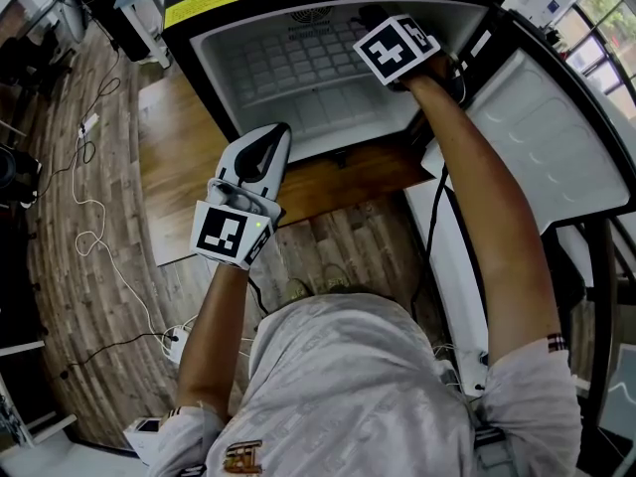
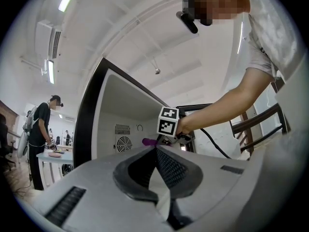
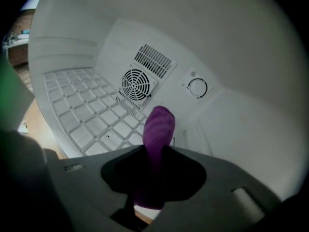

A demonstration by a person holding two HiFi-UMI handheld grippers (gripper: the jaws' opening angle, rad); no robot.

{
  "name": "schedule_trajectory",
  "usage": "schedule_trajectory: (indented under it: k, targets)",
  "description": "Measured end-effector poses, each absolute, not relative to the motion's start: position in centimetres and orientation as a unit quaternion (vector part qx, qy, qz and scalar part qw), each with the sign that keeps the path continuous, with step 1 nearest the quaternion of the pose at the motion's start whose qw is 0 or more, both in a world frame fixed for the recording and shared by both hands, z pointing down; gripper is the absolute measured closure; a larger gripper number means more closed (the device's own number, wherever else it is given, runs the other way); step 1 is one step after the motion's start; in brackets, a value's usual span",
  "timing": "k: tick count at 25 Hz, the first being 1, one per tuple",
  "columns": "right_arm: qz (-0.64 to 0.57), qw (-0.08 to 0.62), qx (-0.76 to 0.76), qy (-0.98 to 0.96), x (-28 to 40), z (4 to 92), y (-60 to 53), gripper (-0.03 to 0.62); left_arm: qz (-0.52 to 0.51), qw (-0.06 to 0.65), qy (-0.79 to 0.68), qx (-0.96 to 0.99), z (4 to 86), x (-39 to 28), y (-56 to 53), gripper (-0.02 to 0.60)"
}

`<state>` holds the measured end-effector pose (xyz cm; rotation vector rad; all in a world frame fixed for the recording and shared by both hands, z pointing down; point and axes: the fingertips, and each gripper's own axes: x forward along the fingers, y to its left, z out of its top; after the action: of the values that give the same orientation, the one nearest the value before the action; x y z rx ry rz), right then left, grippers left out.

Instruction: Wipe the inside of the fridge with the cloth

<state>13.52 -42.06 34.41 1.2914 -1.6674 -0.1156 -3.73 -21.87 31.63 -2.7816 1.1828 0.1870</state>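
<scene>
A small black fridge (image 1: 204, 58) stands open, its white inside lined by a wire shelf (image 1: 298, 63). My right gripper (image 1: 378, 18) reaches into the upper right of the cavity, mostly hidden under its marker cube. In the right gripper view it (image 3: 153, 151) is shut on a purple cloth (image 3: 158, 127), which sticks out toward the back wall below the fan (image 3: 136, 83) and beside the dial (image 3: 198, 87). My left gripper (image 1: 276, 139) hangs outside, in front of the fridge's lower edge. Its jaws (image 2: 155, 150) are shut with nothing in them. The left gripper view also catches the cloth (image 2: 148, 141).
The fridge door (image 1: 556, 137) is swung open to the right. The fridge rests on a wooden board (image 1: 328, 182) over a wood floor, with cables (image 1: 89, 207) trailing at the left. A person (image 2: 41, 129) stands by a table far off in the room.
</scene>
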Motion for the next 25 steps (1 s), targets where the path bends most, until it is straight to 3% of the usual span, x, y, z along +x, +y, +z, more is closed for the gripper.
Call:
schedule_trajectory:
  k: [11, 25]
  targets:
    - [-0.104, 0.427, 0.541, -0.717, 11.8, 31.3, -39.2, 0.48, 0.062, 0.059, 0.392, -0.916, 31.1, -3.7, -22.4, 0.581]
    - [-0.126, 0.202, 0.459, -0.856, 5.0, 27.3, -28.8, 0.48, 0.074, 0.073, 0.399, -0.911, 28.5, -3.5, -22.6, 0.581]
